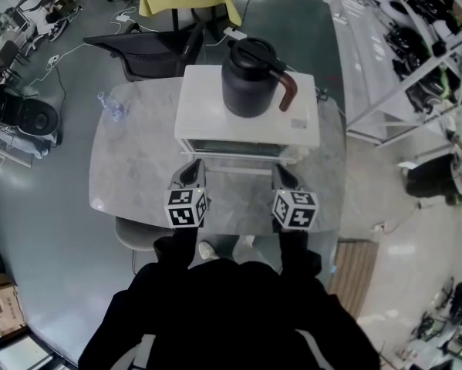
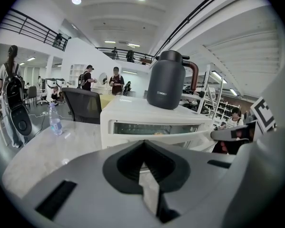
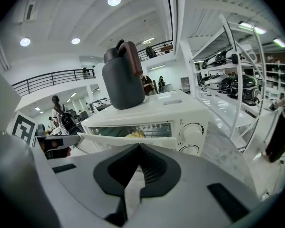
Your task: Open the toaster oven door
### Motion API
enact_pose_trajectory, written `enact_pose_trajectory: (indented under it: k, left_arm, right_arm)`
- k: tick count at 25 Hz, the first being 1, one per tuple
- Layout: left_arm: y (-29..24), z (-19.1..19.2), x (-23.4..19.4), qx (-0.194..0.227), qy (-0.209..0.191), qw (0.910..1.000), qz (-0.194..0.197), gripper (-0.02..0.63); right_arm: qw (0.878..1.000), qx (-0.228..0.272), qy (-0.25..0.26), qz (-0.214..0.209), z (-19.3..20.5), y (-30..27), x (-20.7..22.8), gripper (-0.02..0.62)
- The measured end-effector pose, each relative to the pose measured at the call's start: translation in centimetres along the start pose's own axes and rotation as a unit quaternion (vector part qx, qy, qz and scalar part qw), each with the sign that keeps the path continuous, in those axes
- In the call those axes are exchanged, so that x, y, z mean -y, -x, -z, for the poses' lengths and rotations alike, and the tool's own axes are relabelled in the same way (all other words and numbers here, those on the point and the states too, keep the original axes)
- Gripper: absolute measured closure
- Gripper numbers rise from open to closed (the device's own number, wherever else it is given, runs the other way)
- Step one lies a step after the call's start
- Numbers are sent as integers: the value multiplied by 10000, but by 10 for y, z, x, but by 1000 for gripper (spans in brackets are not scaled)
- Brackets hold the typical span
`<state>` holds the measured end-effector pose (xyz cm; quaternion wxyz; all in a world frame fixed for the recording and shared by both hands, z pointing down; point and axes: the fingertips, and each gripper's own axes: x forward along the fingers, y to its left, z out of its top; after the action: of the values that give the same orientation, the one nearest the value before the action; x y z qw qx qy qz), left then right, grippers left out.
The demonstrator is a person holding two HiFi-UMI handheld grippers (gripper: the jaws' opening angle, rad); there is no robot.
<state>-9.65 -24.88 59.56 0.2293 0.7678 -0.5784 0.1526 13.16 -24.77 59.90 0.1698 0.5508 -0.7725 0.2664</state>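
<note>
since the oven (image 1: 204, 106) sits in the middle of the table (image 1: 130, 168) with a dark jug (image 1: 250, 79) standing on its roof, any pull on its door (image 3: 147, 128) ought to be gentle. the left gripper (image 1: 192, 169) and the right gripper (image 1: 283, 174) hover just in front of the oven, one toward each end of the white handle (image 3: 128, 140), a bar running across the top of the glass door. each gripper's jaws are closed tip to tip with nothing between them; whether the tips touch the bar cannot be told. the door looks closed or at most barely cracked, so the task seems to be at its start. the door is probably stiff metal and glass, hinged along the oven's bottom edge, likely to resist at the catch and then drop under its own weight. the handle looks rigid and smooth, perhaps slippery for hard jaws. the place to take hold is the bar itself, near its middle or evenly at both ends, with the jaws first parted enough to go round it. the oven looks light, so a sharp tug could slide it forward or rock the jug.
</note>
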Motion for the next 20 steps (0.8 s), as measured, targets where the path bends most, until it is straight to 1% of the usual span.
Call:
enact_pose_trajectory:
  k: [9,16,20]
  left_arm:
    - [7,11,2,-151,82,9998,66,603]
    - [14,24,4,-297,202,9993,135,603]
    - [19,33,6,-389,195,9989,164,603]
  right_arm:
    - [9999,-77,-65,-54,12,6,-1,594]
    - [9995,-248,-149,-95,26,11,-1,592]
    - [9993,-306,-177,-120,34,15,-3,592]
